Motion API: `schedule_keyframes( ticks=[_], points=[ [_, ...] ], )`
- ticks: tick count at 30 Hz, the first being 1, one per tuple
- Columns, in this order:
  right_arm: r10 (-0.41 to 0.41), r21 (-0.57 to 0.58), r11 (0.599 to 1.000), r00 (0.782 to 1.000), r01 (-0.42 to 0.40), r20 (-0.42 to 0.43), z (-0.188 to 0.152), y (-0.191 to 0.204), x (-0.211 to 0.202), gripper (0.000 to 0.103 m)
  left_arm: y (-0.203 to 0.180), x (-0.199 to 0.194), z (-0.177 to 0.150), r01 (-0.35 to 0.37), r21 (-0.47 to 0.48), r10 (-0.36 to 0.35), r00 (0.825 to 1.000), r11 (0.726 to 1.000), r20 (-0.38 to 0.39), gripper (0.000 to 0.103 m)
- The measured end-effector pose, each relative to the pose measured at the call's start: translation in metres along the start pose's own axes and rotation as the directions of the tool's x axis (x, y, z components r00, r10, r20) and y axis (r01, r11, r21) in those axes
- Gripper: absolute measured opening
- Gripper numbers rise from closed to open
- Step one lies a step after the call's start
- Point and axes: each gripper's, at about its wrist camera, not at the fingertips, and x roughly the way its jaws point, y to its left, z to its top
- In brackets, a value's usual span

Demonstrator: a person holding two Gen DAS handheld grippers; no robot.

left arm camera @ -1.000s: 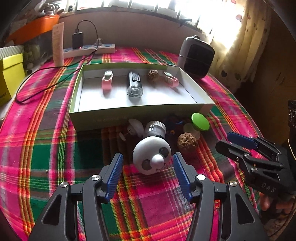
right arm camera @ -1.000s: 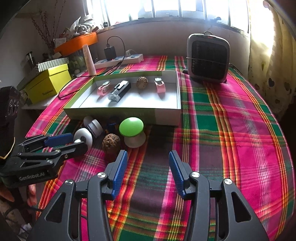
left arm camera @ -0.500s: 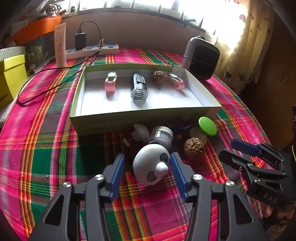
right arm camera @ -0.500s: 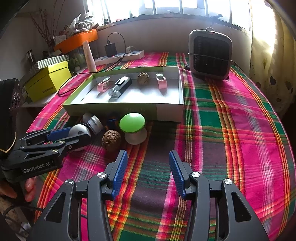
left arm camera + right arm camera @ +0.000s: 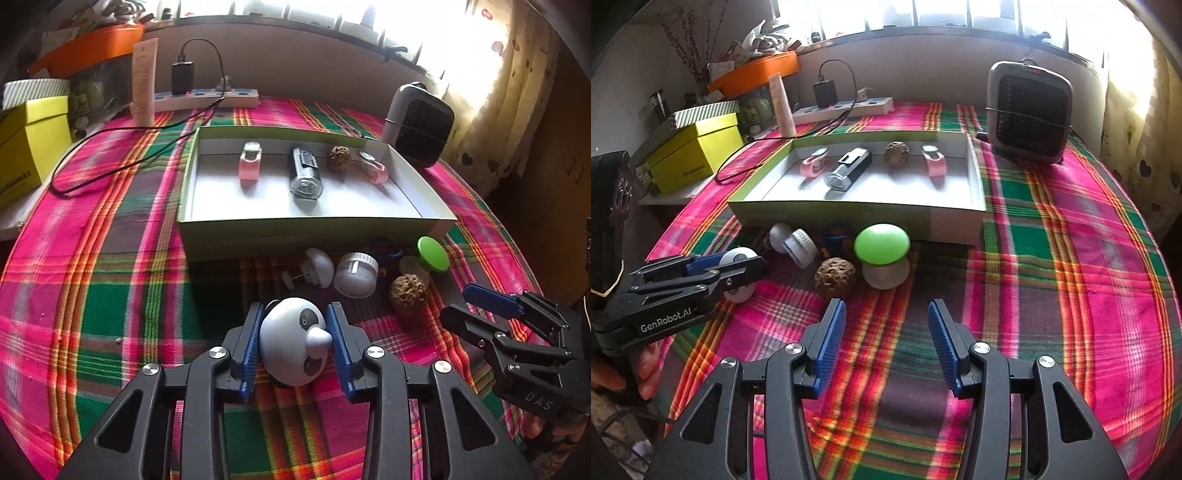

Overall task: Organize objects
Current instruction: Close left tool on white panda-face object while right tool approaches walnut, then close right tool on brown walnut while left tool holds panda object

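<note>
My left gripper (image 5: 293, 341) is shut on a white panda-face toy (image 5: 293, 341), just in front of the shallow green-rimmed box (image 5: 314, 230); it also shows in the right wrist view (image 5: 738, 271). The box holds two pink clips (image 5: 250, 166), a silver torch (image 5: 304, 177) and a brown seed ball (image 5: 338, 158). Loose in front of the box lie a white mushroom knob (image 5: 317, 267), a white capped jar (image 5: 356, 275), a brown seed ball (image 5: 835, 277) and a green mushroom lamp (image 5: 882, 254). My right gripper (image 5: 886, 343) is open and empty, short of the lamp.
A grey heater (image 5: 1028, 112) stands at the back right. A power strip (image 5: 207, 99) with a black cable, a cream tube (image 5: 144, 88) and a yellow box (image 5: 696, 151) sit at the back left. The plaid cloth (image 5: 1071, 277) covers the table.
My left gripper's fingers have closed in from wide open onto the panda-face toy, which has turned sideways between them. My right gripper has stayed open and shifted only slightly.
</note>
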Motion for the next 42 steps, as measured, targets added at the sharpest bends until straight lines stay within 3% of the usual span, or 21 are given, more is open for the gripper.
schedule_keyframes(
  ticks=[12,31,35,42],
  points=[
    [0.044,-0.001,0.999,0.999,-0.044,-0.019,0.01,0.016,0.017,0.048,0.017,-0.005,-0.002,-0.013,-0.021,0.013,1.0,1.0,0.008,0.033],
    [0.008,-0.021,1.0,1.0,-0.008,-0.022,0.017,0.026,0.026,0.048,0.018,-0.004,0.0,-0.011,-0.018,0.011,1.0,1.0,0.011,0.033],
    [-0.001,-0.031,1.0,1.0,0.0,-0.026,0.017,0.029,0.028,0.037,0.018,-0.005,-0.001,-0.014,-0.015,0.014,1.0,1.0,0.011,0.033],
    [0.001,-0.029,1.0,1.0,-0.002,-0.026,0.017,0.028,0.028,0.03,0.018,-0.005,-0.002,-0.011,-0.017,0.012,1.0,1.0,0.012,0.033]
  ],
)
